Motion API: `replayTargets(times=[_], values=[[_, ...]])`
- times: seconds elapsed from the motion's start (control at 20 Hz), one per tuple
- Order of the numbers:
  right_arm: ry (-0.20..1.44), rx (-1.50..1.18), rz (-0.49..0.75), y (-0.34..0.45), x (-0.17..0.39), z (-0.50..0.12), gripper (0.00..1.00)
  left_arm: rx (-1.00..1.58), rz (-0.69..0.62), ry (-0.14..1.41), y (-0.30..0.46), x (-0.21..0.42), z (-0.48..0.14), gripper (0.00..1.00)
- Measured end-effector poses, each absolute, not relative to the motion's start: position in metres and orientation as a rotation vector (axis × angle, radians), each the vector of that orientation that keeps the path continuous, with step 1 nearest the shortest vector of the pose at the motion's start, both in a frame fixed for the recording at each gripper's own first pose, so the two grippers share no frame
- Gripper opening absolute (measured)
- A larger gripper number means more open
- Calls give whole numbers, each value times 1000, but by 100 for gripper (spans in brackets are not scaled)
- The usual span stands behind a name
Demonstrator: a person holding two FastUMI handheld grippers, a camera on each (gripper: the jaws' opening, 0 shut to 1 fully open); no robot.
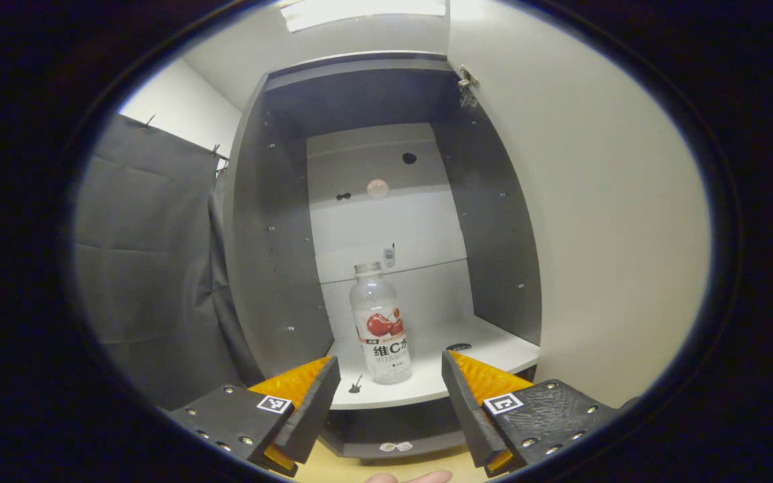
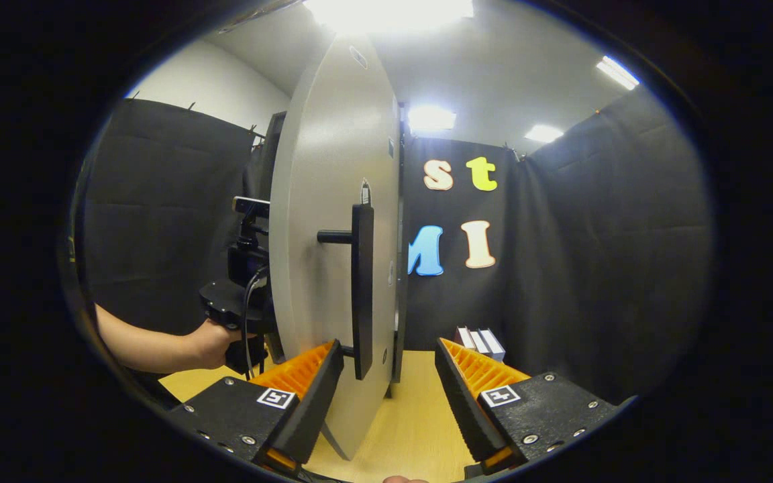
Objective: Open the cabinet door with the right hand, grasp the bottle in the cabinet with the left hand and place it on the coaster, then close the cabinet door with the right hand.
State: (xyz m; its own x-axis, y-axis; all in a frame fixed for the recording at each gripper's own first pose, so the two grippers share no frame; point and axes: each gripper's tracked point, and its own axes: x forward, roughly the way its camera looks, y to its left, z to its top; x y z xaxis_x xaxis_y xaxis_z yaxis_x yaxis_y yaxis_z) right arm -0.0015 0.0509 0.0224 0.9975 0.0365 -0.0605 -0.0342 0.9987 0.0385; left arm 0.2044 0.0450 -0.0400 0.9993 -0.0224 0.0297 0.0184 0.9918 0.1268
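Standing ajar, door (image 2: 323,221) beside bottle (image 1: 381,325).

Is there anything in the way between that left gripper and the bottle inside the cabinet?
Nothing visible. In the left gripper view the left gripper is open and faces the clear plastic bottle with the cherry label, upright on the white shelf of the dark grey cabinet. The white door is swung aside to the right.

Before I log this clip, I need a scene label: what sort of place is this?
Most likely a staged recording booth, not a real kitchen: black cloth walls, a lone cabinet on a wooden tabletop with its door swung open, and one drink bottle on its shelf.
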Motion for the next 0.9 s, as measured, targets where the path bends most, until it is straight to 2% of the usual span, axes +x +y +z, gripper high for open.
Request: replayTargets(times=[0.35, 0.4, 0.6, 0.9], values=[[64, 136, -187, 4, -16, 10, 85, 144, -21, -50, 51, 256, -49, 89], [63, 145, -212, -3, -19, 9, 82, 136, -13, -53, 54, 263, -49, 89], [76, 154, -232, -2, -16, 2, 86, 103, -4, -58, 64, 296, -49, 86], [98, 226, -299, -8, -15, -14, 86, 86, -32, -78, 61, 335, -41, 87]])
